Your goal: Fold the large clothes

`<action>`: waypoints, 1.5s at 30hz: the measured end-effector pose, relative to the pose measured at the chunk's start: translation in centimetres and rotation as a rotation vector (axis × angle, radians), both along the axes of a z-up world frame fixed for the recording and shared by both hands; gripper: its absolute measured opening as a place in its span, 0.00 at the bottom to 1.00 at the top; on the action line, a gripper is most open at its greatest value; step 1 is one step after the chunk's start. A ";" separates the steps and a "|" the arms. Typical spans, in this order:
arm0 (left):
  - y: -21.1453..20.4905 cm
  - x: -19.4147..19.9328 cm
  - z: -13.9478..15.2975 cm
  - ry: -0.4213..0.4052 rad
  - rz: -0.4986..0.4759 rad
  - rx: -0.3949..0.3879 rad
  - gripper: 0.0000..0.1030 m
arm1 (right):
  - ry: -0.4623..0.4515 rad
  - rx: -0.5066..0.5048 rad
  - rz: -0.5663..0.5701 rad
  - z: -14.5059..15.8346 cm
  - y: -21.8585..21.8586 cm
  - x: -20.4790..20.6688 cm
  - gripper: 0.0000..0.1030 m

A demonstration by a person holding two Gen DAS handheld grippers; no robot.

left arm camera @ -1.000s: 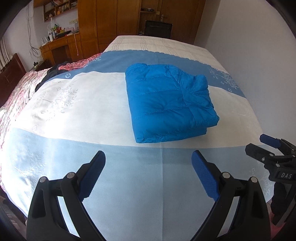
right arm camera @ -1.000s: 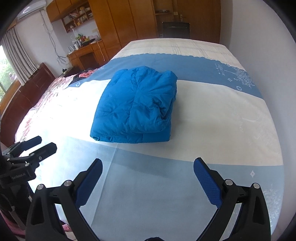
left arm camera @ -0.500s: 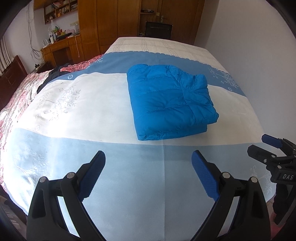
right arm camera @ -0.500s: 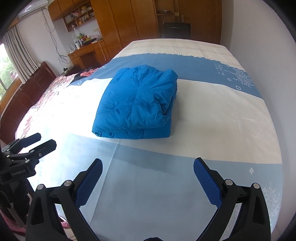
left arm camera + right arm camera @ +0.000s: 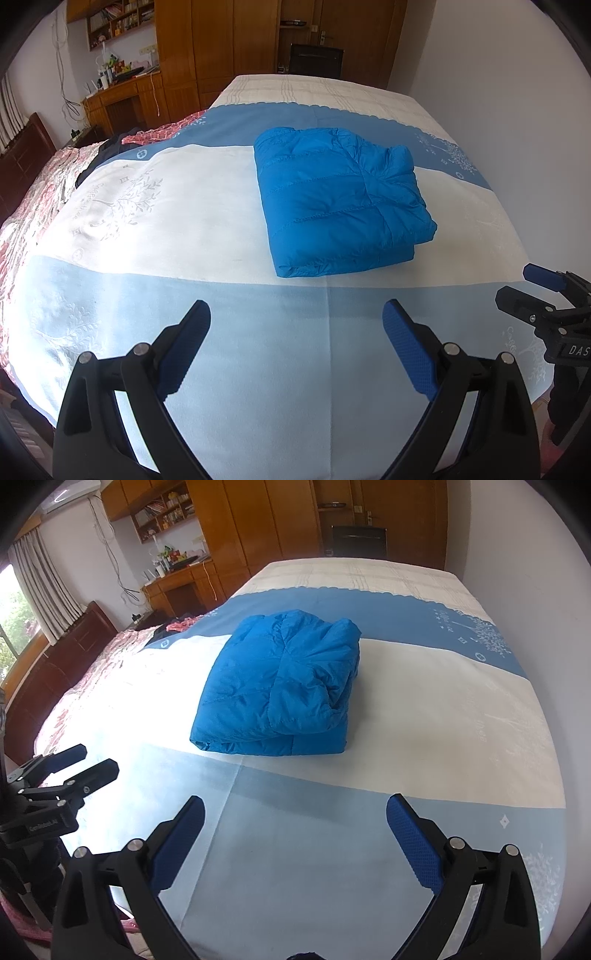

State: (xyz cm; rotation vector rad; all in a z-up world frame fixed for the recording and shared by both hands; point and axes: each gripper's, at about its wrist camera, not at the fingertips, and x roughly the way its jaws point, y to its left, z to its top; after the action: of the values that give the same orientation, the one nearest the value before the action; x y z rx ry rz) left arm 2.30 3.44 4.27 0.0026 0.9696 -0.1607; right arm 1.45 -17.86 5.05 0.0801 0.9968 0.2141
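Observation:
A bright blue puffer jacket [image 5: 340, 199] lies folded into a thick rectangle on the white band of the bed cover [image 5: 177, 221]; in the right wrist view the same jacket [image 5: 284, 690] shows its rolled edge facing right. My left gripper [image 5: 297, 317] hovers open over the pale blue band, well short of the jacket, nothing between its blue pads. My right gripper [image 5: 295, 812] is likewise open and empty, back from the jacket's near edge. Each gripper shows in the other's view: the right one [image 5: 535, 288] at the right edge, the left one [image 5: 81, 764] at the left edge.
The bed fills most of both views, with a white wall [image 5: 498, 74] along its right side. A pink patterned quilt [image 5: 33, 192] and a dark garment [image 5: 107, 151] lie at the left. A wooden desk [image 5: 122, 99], wardrobes and a black chair [image 5: 316, 61] stand beyond.
Both grippers have drawn back slightly and tilted up, so the jacket sits a little farther and higher in each view. The jacket itself has not moved. Both stay open.

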 end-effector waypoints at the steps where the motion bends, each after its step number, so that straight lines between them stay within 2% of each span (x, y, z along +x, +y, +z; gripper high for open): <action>1: 0.0 0.0 0.0 0.000 0.001 0.000 0.91 | -0.001 -0.002 0.001 0.0 0.0 0.0 0.96; 45: -0.3 0.0 -0.3 0.018 -0.005 0.007 0.91 | 0.018 -0.006 0.010 -0.6 0.1 0.8 0.96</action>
State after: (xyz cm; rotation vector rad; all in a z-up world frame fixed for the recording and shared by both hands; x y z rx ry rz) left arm 2.27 3.14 4.00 0.0101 0.9880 -0.1622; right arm 2.22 -17.77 4.44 0.0718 1.0155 0.2199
